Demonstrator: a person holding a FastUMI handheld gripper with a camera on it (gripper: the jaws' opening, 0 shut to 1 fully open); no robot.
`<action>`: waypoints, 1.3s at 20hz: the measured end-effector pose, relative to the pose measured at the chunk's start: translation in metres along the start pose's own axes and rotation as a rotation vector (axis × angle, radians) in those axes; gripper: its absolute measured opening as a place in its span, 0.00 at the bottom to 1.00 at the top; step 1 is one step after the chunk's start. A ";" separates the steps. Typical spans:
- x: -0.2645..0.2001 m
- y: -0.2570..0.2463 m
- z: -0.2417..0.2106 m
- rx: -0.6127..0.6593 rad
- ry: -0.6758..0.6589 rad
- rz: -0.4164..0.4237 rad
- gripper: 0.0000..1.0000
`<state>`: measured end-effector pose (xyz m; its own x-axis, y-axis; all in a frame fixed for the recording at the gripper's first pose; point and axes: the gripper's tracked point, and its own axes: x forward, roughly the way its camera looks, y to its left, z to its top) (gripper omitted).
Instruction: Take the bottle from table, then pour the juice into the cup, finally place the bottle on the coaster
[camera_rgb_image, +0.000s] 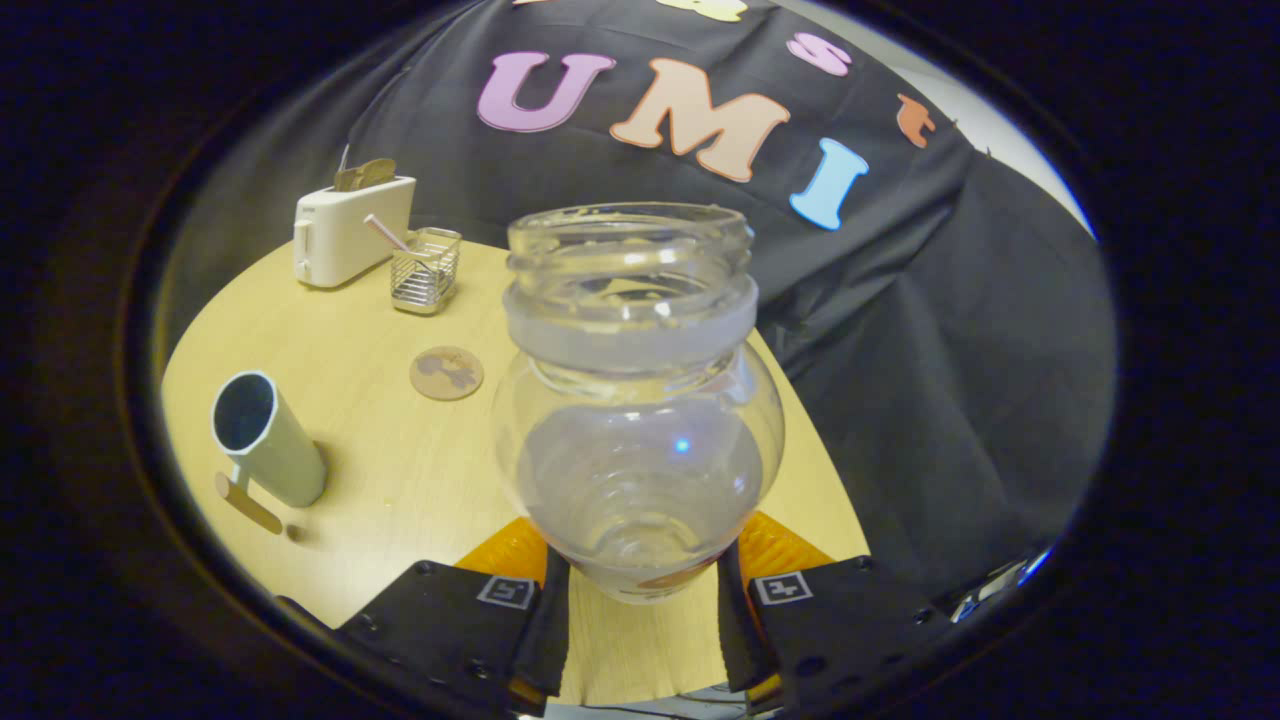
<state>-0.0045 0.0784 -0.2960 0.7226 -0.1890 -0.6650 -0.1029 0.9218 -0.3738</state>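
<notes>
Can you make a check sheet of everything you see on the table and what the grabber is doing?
Surface: light wooden table, rounded edge.
Job's things: clear bottle, open-topped, upright, between the fingers; cup to its left, tilted; round coaster beyond the cup, bare.
Clutter: white toaster at the far side; wire basket beside it, holding a stick; small wooden strip by the cup.
Gripper: gripper shut on the bottle's lower part.
Cables: nothing seen.
Surroundings: black cloth wall behind the table.
</notes>
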 end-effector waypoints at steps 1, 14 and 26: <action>-0.005 0.002 0.005 -0.033 -0.010 -0.016 0.64; -0.036 0.044 0.051 -0.469 -0.114 -0.210 0.64; -0.046 0.062 0.090 -0.812 -0.240 -0.383 0.64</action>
<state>0.0175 0.1745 -0.2298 0.9190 -0.2726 -0.2847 -0.2095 0.2739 -0.9387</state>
